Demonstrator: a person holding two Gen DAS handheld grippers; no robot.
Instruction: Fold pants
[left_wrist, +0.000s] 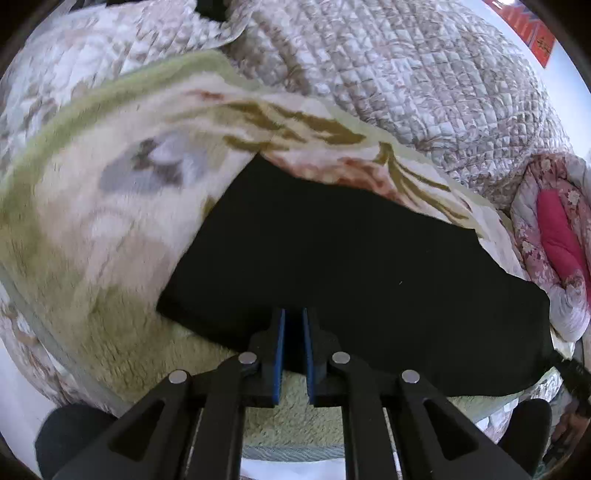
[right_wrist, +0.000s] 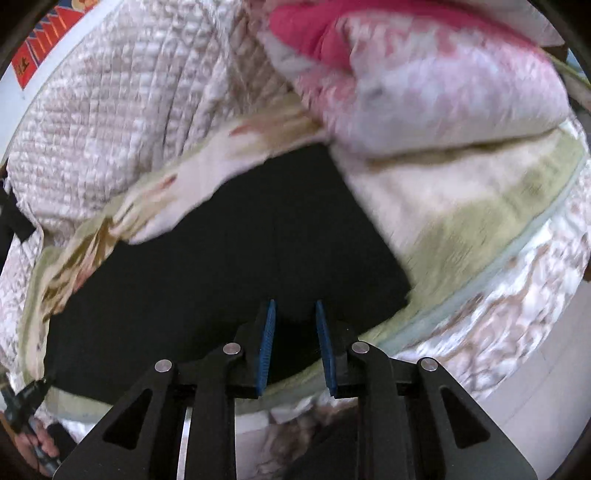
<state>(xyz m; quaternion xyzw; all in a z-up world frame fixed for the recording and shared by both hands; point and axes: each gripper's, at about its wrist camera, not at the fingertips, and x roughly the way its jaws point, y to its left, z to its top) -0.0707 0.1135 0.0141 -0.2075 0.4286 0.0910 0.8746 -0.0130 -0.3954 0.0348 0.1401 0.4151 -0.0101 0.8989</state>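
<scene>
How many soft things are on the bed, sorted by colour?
Black: 1, the pants
Cream and green: 1, the fleece blanket
Grey-beige: 1, the quilted bedspread
Pink: 1, the floral duvet
Total: 4

Your black pants (left_wrist: 351, 266) lie flat and smooth, folded into a broad dark slab on the fleecy floral blanket (left_wrist: 92, 221), with one long side running close along the blanket's near edge.

Floral fleece blanket (left_wrist: 92, 229) over grey quilted bedspread (left_wrist: 406, 74); pink floral duvet (left_wrist: 554, 229) bundled beside.
</scene>
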